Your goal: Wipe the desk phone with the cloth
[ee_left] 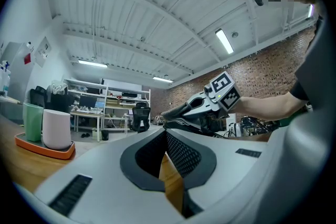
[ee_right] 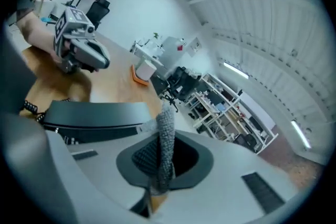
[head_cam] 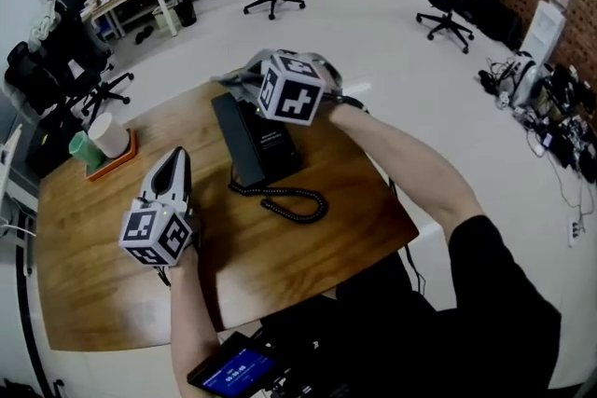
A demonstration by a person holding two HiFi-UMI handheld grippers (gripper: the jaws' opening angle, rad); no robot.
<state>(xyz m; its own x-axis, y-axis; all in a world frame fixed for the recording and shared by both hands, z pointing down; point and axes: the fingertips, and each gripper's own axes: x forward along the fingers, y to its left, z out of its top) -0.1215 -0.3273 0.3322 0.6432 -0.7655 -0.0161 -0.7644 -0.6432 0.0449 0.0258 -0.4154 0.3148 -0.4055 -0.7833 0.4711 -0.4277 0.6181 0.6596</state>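
Cloth (ee_right: 166, 139), grey and coarse-knit, sits clamped between the jaws of my right gripper (ee_right: 161, 162); in that gripper's view a twisted strip of it rises from between the dark pads and stands up in front of them. From the head view, my right arm reaches across the wooden table (head_cam: 354, 224), and the gripper is at the far end of the black desk phone (head_cam: 261, 143), with the cloth bunched over that far edge. Whether the cloth presses on the phone's casing there I cannot tell. The phone lies near the middle of the table, long side running away from me, and its coiled cord (head_cam: 294, 200) loops on the wood at the near end. My left gripper (ee_left: 166, 139) is well apart from the phone, at the left side of the table, its jaws pressed together at the tips with nothing between them and only a thin wedge of wood showing below. Just beyond it, near the table's left edge, an orange tray (head_cam: 119, 158) holds a white cup (head_cam: 107, 133) and a green cup (head_cam: 84, 149) standing upright side by side. A small device with a lit blue screen (head_cam: 233, 371) sits at my waist below the table's near edge.
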